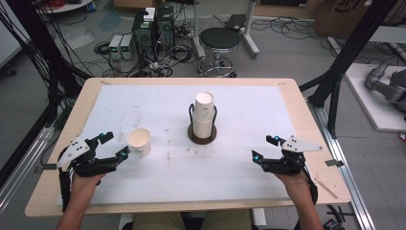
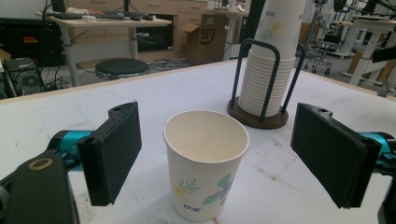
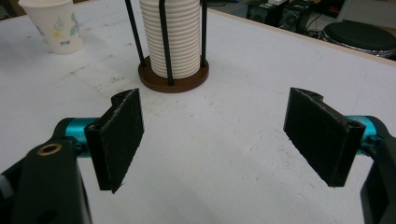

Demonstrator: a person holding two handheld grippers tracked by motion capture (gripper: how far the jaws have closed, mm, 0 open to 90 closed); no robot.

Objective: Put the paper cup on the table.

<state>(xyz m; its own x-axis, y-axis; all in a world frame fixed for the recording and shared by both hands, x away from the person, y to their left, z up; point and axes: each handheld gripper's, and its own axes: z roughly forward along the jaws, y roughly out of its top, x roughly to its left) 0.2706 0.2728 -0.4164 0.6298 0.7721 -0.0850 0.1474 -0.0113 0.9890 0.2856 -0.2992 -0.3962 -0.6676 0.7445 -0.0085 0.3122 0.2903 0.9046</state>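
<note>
A single paper cup (image 1: 139, 142) (image 2: 205, 162) (image 3: 53, 24) with a floral print stands upright on the white mat, left of centre. My left gripper (image 1: 116, 146) (image 2: 219, 156) is open, its jaws spread either side of the cup without touching it. A stack of paper cups (image 1: 204, 116) (image 2: 272, 60) (image 3: 173, 36) sits in a black wire holder on a round brown base (image 1: 201, 135) at mid-table. My right gripper (image 1: 264, 147) (image 3: 219, 140) rests open at the right, nothing between its jaws, pointing toward the stack.
The white mat (image 1: 239, 158) covers most of the wooden table (image 1: 313, 139). A black stool (image 1: 218, 43), computer boxes (image 1: 153, 31) and cables stand on the floor behind the table's far edge.
</note>
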